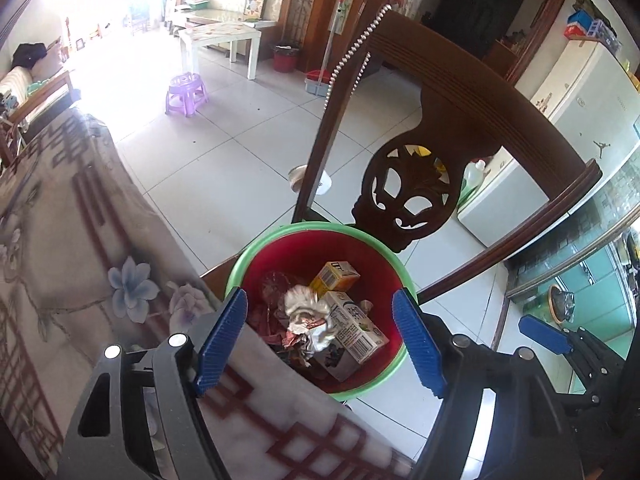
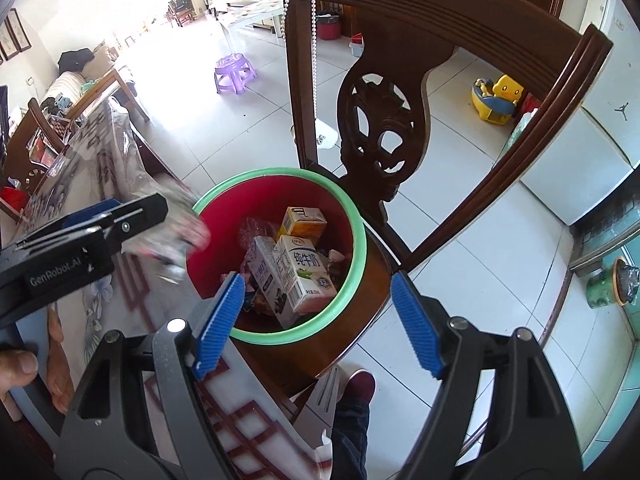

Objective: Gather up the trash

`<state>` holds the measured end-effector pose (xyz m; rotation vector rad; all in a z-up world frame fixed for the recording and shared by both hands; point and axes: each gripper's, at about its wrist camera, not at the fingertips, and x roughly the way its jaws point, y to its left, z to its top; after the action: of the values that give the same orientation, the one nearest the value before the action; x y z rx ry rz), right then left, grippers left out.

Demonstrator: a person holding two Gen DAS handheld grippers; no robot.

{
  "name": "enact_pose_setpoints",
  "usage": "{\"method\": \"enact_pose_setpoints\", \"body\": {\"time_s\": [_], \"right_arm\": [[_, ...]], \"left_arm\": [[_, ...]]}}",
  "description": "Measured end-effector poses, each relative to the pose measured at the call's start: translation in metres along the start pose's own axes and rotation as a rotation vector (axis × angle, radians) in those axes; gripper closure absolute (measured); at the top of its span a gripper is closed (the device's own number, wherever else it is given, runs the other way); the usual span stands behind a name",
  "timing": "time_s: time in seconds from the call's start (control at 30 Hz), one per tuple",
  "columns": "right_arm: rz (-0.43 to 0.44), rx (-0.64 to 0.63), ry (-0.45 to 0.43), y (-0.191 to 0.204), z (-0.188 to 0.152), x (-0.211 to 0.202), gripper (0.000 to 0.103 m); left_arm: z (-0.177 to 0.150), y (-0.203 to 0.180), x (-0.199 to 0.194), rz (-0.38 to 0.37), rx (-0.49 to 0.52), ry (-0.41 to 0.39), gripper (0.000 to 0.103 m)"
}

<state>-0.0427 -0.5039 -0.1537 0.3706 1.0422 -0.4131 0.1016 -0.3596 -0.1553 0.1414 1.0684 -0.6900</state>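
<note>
A red bin with a green rim (image 1: 280, 229) (image 2: 352, 216) stands on a wooden chair seat beside the table. It holds milk cartons (image 2: 304, 276), a yellow carton (image 1: 334, 276) and crumpled wrappers (image 1: 306, 312). My left gripper (image 1: 320, 340) is open above the bin, with nothing between its blue pads. My right gripper (image 2: 318, 320) is open and empty over the bin's near rim. In the right wrist view the left gripper (image 2: 80, 236) shows from the side, with a blurred clear wrapper (image 2: 176, 236) at its tip over the bin's left rim.
A dark carved chair back (image 1: 412, 192) (image 2: 380, 128) rises just behind the bin. The table with a flowered cloth (image 1: 80, 260) lies to the left. A purple stool (image 1: 186, 94), a white fridge (image 1: 592, 96) and a yellow toy (image 2: 498, 98) stand on the tiled floor.
</note>
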Motion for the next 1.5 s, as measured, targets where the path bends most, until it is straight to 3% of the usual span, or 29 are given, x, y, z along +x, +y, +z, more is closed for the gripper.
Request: {"method": "enact_pose_setpoints", "body": {"time_s": [0.07, 0.2, 0.3, 0.43, 0.53, 0.6, 0.77, 0.87, 0.97, 1.03, 1.2, 1.5], "right_arm": [[-0.002, -0.013, -0.008, 0.004, -0.001, -0.003, 0.025], [0.039, -0.046, -0.023, 0.026, -0.007, -0.015, 0.014], [0.069, -0.086, -0.049, 0.050, -0.014, -0.028, 0.006], [0.128, -0.132, -0.118, 0.082, -0.025, -0.051, 0.005], [0.180, -0.158, -0.222, 0.107, -0.033, -0.078, 0.005], [0.195, -0.180, -0.343, 0.124, -0.041, -0.102, 0.005], [0.206, -0.250, -0.596, 0.158, -0.060, -0.154, 0.005], [0.205, -0.262, -0.611, 0.174, -0.064, -0.167, 0.005], [0.201, -0.175, -0.661, 0.177, -0.075, -0.180, 0.005], [0.207, -0.129, -0.621, 0.178, -0.073, -0.183, 0.005], [0.206, -0.102, -0.542, 0.182, -0.078, -0.189, 0.005], [0.230, -0.158, -0.550, 0.202, -0.082, -0.209, 0.005]], "left_arm": [[-0.004, 0.009, -0.015, 0.008, -0.020, -0.019, 0.029], [-0.017, 0.035, -0.055, 0.067, -0.080, -0.087, 0.011], [-0.032, 0.057, -0.094, 0.105, -0.123, -0.159, 0.008], [-0.056, 0.081, -0.157, 0.114, -0.167, -0.295, 0.008], [-0.073, 0.093, -0.199, 0.144, -0.183, -0.406, 0.008], [-0.083, 0.097, -0.225, 0.175, -0.185, -0.476, 0.008], [-0.113, 0.095, -0.282, 0.356, -0.115, -0.665, 0.008], [-0.131, 0.099, -0.308, 0.368, -0.153, -0.732, 0.008], [-0.137, 0.104, -0.319, 0.366, -0.172, -0.691, 0.008], [-0.141, 0.111, -0.318, 0.367, -0.192, -0.622, 0.008], [-0.158, 0.126, -0.316, 0.334, -0.266, -0.546, 0.008], [-0.161, 0.135, -0.323, 0.333, -0.300, -0.542, 0.008]]}}
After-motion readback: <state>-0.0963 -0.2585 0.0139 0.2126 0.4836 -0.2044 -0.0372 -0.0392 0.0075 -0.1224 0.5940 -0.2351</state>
